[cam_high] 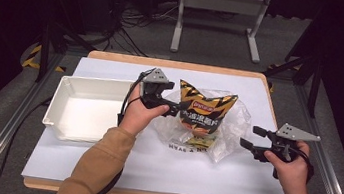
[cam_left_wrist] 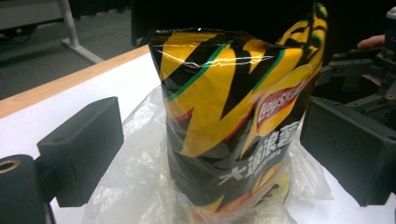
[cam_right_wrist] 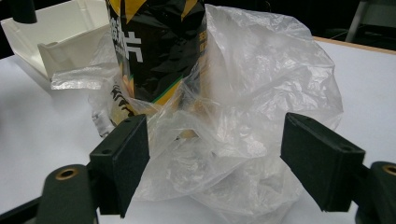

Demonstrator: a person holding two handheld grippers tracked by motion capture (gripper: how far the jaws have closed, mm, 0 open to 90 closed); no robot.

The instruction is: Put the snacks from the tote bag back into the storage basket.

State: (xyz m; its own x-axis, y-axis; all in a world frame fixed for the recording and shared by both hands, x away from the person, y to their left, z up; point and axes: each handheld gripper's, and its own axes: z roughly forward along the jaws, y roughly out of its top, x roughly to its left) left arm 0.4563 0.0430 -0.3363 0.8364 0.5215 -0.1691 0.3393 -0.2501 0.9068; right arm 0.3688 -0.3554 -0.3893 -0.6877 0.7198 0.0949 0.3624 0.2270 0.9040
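A black and yellow chip bag [cam_high: 204,112] stands upright inside a crumpled clear plastic bag [cam_high: 237,121] at the middle of the table. My left gripper [cam_high: 174,108] is at the chip bag's left side. In the left gripper view its jaws stand wide apart with the chip bag [cam_left_wrist: 224,121] between them, and the left pad is clear of it. My right gripper [cam_high: 249,137] sits low at the right of the plastic bag. In the right gripper view its open jaws [cam_right_wrist: 215,163] straddle the loose plastic [cam_right_wrist: 261,93], without pinching it.
A white rectangular tray [cam_high: 65,108] lies at the left of the white table cover, beside my left hand. A metal frame stands on the floor beyond the table's far edge. The near part of the cover lies bare between my forearms.
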